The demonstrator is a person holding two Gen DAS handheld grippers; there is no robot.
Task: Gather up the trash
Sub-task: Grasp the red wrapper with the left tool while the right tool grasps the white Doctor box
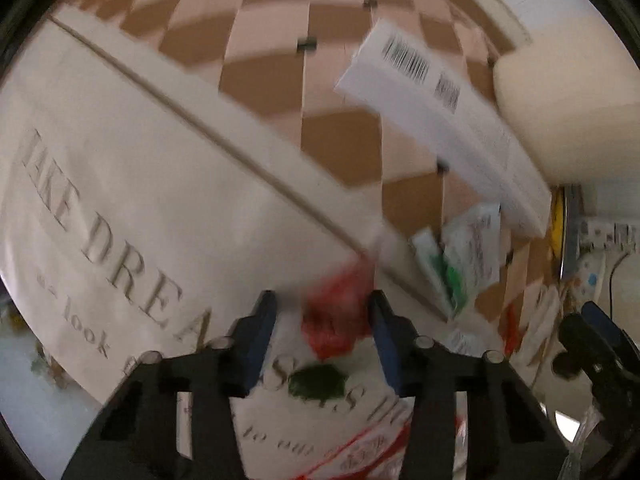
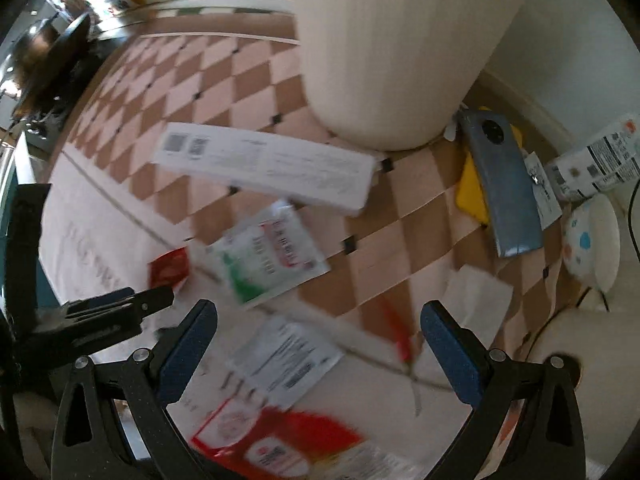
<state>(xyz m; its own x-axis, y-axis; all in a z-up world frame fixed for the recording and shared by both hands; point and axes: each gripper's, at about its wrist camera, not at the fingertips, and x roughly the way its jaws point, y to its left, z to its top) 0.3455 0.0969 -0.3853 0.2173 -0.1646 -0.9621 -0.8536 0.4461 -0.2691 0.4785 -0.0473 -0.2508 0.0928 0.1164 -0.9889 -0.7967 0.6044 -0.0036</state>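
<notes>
Litter lies on a cream lettered mat (image 1: 120, 208) and a checkered floor. My left gripper (image 1: 322, 300) points down at the mat's edge with a crumpled red wrapper (image 1: 336, 320) between its blue pads. The wrapper touches the right pad and a gap shows at the left pad. A dark green scrap (image 1: 316, 380) lies just below it. In the right wrist view the left gripper (image 2: 160, 300) sits beside the red wrapper (image 2: 168, 268). My right gripper (image 2: 316, 312) stands wide open above a printed white packet (image 2: 284, 360), holding nothing.
A long white barcode box (image 2: 264, 168), a green-and-white sachet (image 2: 268, 256), a red stick (image 2: 396, 328), a white tissue (image 2: 476, 300) and a red-and-white packet (image 2: 272, 440) lie around. A cream bin (image 2: 400, 40) stands behind, and a blue-grey case on yellow (image 2: 504, 184) lies to the right.
</notes>
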